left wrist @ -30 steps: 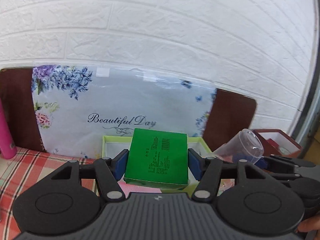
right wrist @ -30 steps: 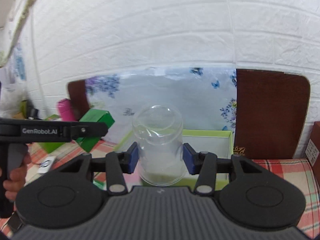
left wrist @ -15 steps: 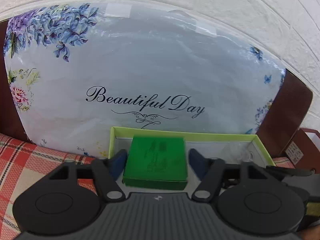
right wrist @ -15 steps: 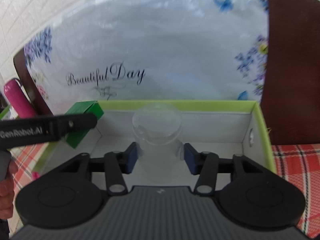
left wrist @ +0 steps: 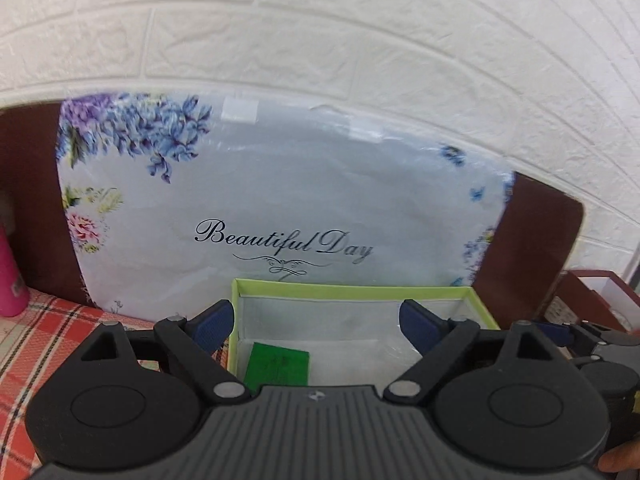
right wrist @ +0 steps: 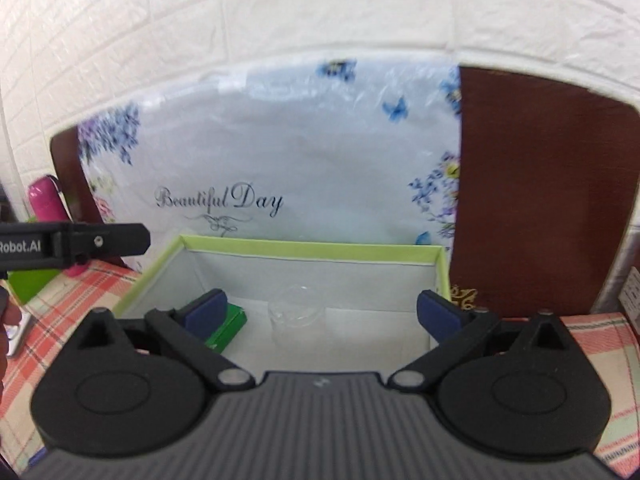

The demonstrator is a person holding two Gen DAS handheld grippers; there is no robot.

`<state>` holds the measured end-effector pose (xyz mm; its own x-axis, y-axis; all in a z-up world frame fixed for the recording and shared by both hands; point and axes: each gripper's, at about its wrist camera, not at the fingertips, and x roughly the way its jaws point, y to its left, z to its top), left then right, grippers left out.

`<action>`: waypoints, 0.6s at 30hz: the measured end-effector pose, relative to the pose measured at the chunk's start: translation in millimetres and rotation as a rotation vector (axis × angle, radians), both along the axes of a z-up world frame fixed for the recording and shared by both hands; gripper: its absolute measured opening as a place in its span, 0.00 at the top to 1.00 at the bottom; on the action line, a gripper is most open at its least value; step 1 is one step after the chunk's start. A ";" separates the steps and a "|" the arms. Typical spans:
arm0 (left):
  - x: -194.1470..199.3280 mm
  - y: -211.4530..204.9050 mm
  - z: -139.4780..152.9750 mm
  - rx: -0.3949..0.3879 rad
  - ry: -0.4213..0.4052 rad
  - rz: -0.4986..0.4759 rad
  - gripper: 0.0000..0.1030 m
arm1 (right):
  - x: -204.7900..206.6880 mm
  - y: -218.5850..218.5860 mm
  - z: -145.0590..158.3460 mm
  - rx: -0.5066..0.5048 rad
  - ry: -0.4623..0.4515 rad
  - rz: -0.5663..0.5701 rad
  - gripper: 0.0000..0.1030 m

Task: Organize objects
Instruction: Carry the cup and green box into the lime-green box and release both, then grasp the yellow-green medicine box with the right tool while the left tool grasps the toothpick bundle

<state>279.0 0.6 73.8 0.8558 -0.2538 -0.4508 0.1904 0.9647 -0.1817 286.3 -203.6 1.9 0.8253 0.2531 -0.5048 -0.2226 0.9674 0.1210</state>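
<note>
Where the checked cloth (left wrist: 48, 332) meets the wall, a pink bottle (left wrist: 10, 284) stands far left. Left gripper (left wrist: 316, 322): blue pads spread wide, holding nothing, poised level above the near left corner of the green-rimmed box (left wrist: 352, 291). Green carton (left wrist: 278, 364): flat on the box floor, left side, clear of both pads. Clear plastic cup (right wrist: 296, 314): upside down on the box floor, just right of the carton. Right gripper (right wrist: 322, 314): pads equally wide apart, empty, level over the box's near edge. Floral "Beautiful Day" bag (right wrist: 272, 168): upright behind the box. Brown panel (right wrist: 536, 196): far right.
</note>
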 end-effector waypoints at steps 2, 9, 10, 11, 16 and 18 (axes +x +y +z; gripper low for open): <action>-21.1 -2.0 5.3 -0.005 0.005 0.003 0.10 | -22.2 -5.8 10.7 0.015 -0.015 -0.007 0.00; -98.4 -12.0 11.0 0.010 -0.019 -0.010 0.10 | -107.4 -15.8 30.4 -0.003 -0.081 -0.008 0.00; -108.8 -13.1 9.2 0.015 -0.021 -0.010 0.09 | -119.5 -17.1 31.2 -0.008 -0.089 -0.005 0.00; -118.8 -14.1 6.9 0.017 -0.020 -0.013 0.09 | -131.2 -18.2 31.4 -0.013 -0.097 -0.003 0.00; -160.3 -19.6 -14.0 0.007 0.024 -0.025 0.09 | -185.0 -25.9 24.5 -0.026 -0.127 -0.030 0.00; -175.0 -23.4 -24.1 0.013 0.040 -0.032 0.09 | -203.3 -30.8 17.0 -0.017 -0.116 -0.045 0.00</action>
